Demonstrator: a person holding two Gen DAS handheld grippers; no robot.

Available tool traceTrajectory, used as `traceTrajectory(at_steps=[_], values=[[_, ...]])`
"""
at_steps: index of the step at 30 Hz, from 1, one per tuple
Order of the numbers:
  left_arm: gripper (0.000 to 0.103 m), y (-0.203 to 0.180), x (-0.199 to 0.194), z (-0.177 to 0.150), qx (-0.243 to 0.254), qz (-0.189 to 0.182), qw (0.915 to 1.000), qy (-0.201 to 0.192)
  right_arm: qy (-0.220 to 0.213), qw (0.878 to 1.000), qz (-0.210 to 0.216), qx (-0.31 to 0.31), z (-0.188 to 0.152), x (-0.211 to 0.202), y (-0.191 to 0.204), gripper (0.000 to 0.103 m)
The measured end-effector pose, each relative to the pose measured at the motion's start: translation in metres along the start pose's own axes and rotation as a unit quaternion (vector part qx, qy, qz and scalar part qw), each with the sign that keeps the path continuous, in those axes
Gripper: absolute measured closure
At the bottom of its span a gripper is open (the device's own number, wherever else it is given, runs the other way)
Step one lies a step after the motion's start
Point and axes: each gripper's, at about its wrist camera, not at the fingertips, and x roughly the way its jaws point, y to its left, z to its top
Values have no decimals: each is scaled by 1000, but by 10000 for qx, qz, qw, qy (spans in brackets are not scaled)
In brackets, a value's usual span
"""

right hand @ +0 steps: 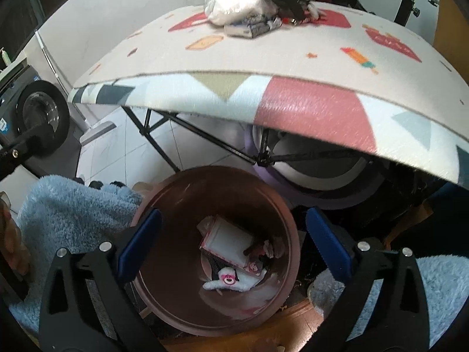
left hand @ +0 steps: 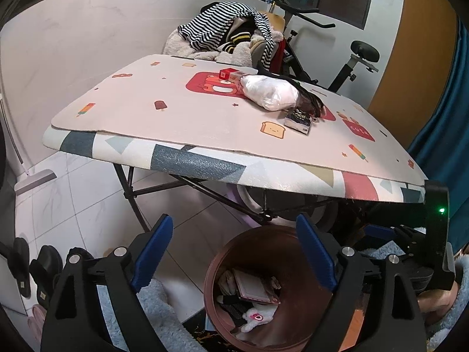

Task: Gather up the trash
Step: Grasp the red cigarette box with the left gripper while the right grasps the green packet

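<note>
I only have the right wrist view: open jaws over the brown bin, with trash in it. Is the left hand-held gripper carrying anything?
Observer: No. The left hand-held gripper is open, and there is nothing between its fingers.
Operator: Is anything on the table hidden from me behind the white bag?
Observer: Yes. A small red box sits on the table, just beyond the white plastic bag.
Operator: Is there anything on the floor off to the left?
Observer: Dark slippers lie on the tiled floor at the left edge of the left wrist view.
</note>
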Motion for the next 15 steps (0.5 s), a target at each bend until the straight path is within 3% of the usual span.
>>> traceTrajectory(at_steps=[5,15], values=[[8,7,1,10,-118,-25,9999,-25,-247,9995,12,192,8,-13,-9,6],[6,8,12,48,106,-105,9996,-249,-625,9971,86,433,50,-36,-35,6]])
